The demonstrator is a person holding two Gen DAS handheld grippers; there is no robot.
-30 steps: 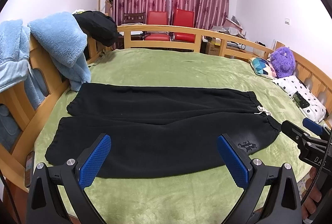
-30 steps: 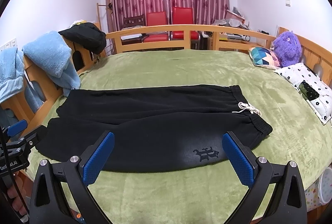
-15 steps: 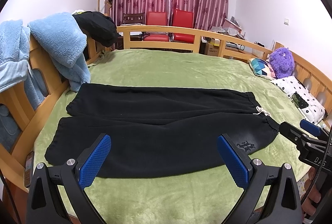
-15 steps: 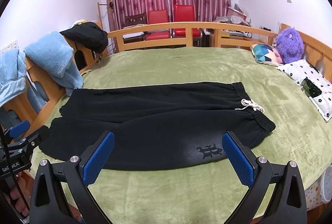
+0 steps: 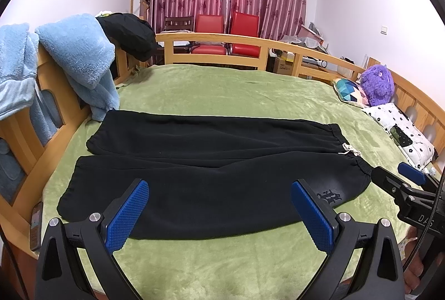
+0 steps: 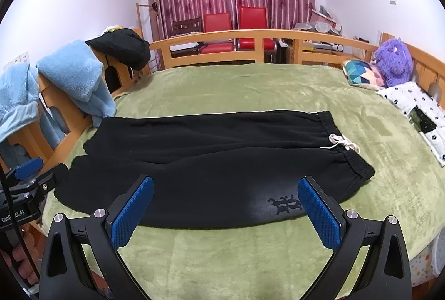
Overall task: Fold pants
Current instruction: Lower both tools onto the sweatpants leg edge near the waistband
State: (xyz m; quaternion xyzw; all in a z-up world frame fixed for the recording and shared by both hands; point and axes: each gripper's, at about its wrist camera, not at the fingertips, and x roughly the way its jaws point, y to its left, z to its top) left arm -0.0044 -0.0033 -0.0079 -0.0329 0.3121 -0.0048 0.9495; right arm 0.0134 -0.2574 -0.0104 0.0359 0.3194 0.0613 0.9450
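Black pants (image 5: 211, 169) lie flat on the green bedspread (image 5: 222, 94), legs to the left, elastic waistband with a white drawstring (image 5: 349, 152) to the right. They show the same way in the right wrist view (image 6: 211, 158). My left gripper (image 5: 219, 212) is open and empty, held above the near edge of the pants. My right gripper (image 6: 225, 212) is open and empty, also above the near edge. The right gripper shows at the right edge of the left wrist view (image 5: 400, 183); the left gripper shows at the left edge of the right wrist view (image 6: 36, 177).
A wooden rail (image 5: 222, 38) rings the bed. Blue fleece clothes (image 5: 78, 60) and a black garment (image 5: 130, 35) hang on the left rail. A purple plush (image 5: 376, 84), a patterned cushion (image 5: 350, 90) and a dotted pillow (image 5: 400, 130) sit at the right. Red chairs (image 5: 225, 32) stand behind.
Both grippers have drifted slightly; the pants sit a little higher and nearer in both views. The pants have not moved and both grippers stay open.
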